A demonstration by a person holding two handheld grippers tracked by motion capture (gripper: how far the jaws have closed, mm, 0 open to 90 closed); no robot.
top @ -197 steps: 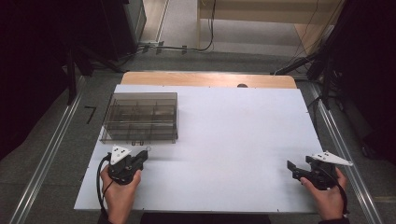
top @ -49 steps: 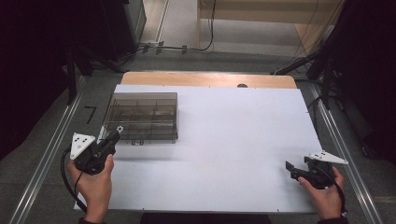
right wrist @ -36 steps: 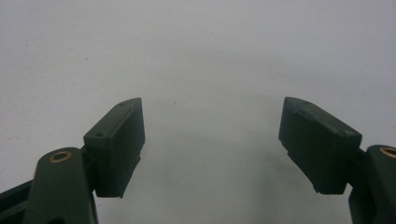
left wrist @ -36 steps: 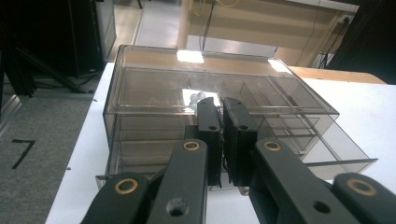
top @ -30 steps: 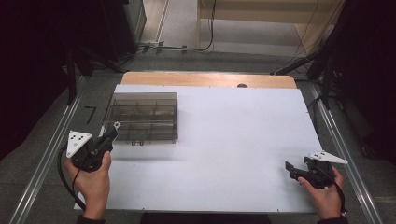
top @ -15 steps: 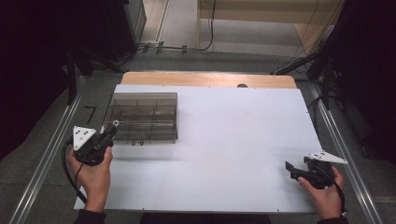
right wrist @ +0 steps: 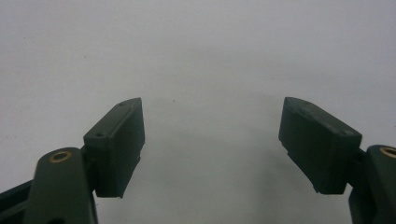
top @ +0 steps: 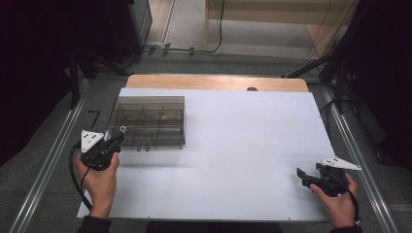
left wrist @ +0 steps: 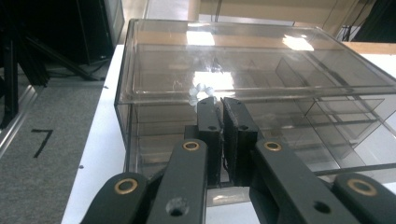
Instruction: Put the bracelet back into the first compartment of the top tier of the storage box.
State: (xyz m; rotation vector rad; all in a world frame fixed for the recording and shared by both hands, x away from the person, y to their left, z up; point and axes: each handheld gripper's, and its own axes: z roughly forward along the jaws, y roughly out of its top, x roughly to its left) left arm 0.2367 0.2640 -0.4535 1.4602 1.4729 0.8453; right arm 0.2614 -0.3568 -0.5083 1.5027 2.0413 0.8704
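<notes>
**Closed tongs at a clear compartment box**

Clear compartment box (top: 149,121) near the table's (top: 233,145) left edge, toward the far corner. Left gripper (top: 116,138) at the box's near left corner, jaws pressed together (nothing visibly between them), tips possibly touching the front wall. Right gripper (top: 300,174) near the near right corner, jaws spread, empty.

A clear plastic compartment box with inner dividers (top: 148,121) sits on the white rectangular surface (top: 243,145), toward its far left part. The left hand-held gripper (top: 112,141) is just before the box's near left corner. The right hand-held gripper (top: 302,175) is over the surface's near right corner, well apart from the box. A wooden board (top: 214,82) lies behind the surface's far edge.
</notes>
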